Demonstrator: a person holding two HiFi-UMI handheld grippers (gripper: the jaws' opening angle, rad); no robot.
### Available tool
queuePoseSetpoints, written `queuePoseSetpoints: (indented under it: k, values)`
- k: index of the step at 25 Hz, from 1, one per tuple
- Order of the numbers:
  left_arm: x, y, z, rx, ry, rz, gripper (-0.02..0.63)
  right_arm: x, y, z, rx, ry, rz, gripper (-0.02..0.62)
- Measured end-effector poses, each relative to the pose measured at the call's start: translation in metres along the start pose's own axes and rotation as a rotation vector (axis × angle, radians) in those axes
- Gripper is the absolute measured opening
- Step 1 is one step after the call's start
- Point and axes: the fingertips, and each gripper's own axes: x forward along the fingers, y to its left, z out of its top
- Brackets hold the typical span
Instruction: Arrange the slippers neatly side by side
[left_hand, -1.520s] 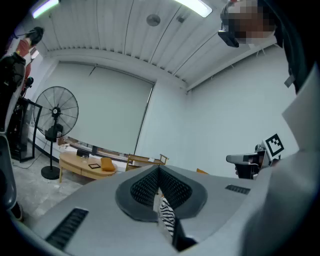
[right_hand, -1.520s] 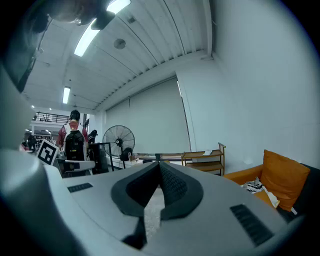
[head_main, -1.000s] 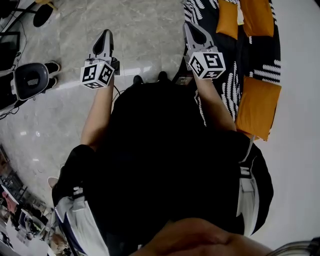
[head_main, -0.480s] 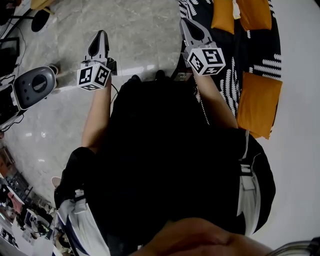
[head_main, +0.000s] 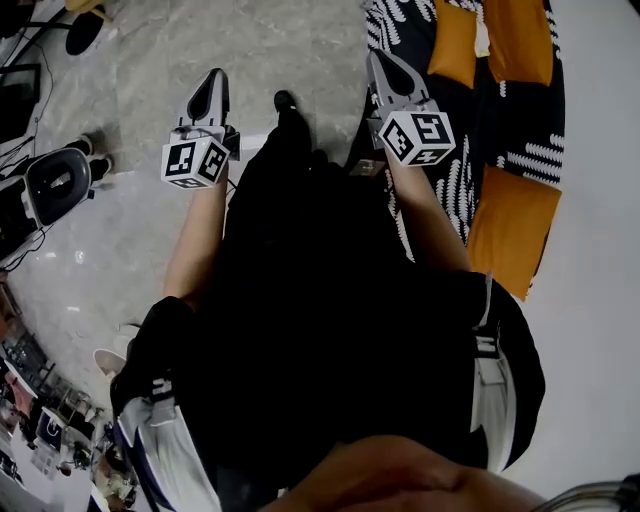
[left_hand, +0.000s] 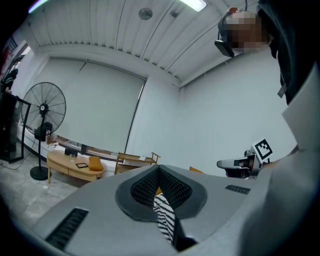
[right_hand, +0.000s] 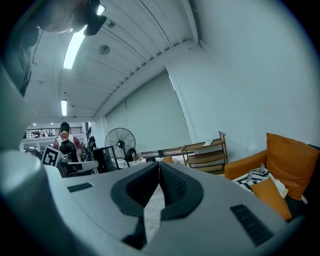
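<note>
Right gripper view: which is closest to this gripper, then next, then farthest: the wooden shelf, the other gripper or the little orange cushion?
1. The left gripper, close by on the left.
2. The little orange cushion, low on the right.
3. The wooden shelf, farther back, right of middle.

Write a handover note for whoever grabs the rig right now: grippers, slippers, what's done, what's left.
Left gripper: shut, empty, held out over the marble floor.
Right gripper: shut, empty, at the edge of the black-and-white patterned cover that carries orange cushions.
Slippers: none can be made out in any view.
Done: nothing that shows.
Left: likely the whole job. Find both slippers and set them neatly side by side.
</note>
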Motion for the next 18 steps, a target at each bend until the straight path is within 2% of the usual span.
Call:
queuePoseSetpoints:
  k: [7,13,18]
  values:
    - [0.072,0.042,-0.003,-0.05,-0.019,0.003,0.015,0.073,-0.033,0.016,-0.039,0.03,0.004,0.032]
    - [0.139,0.098,0.024,-0.048,-0.05,0.025,0.015,0.164,-0.046,0.058,-0.107,0.016,0.048,0.032]
    - [0.181,0.139,0.046,-0.048,-0.087,0.036,0.015,0.22,-0.055,0.075,-0.132,0.014,0.063,0.032]
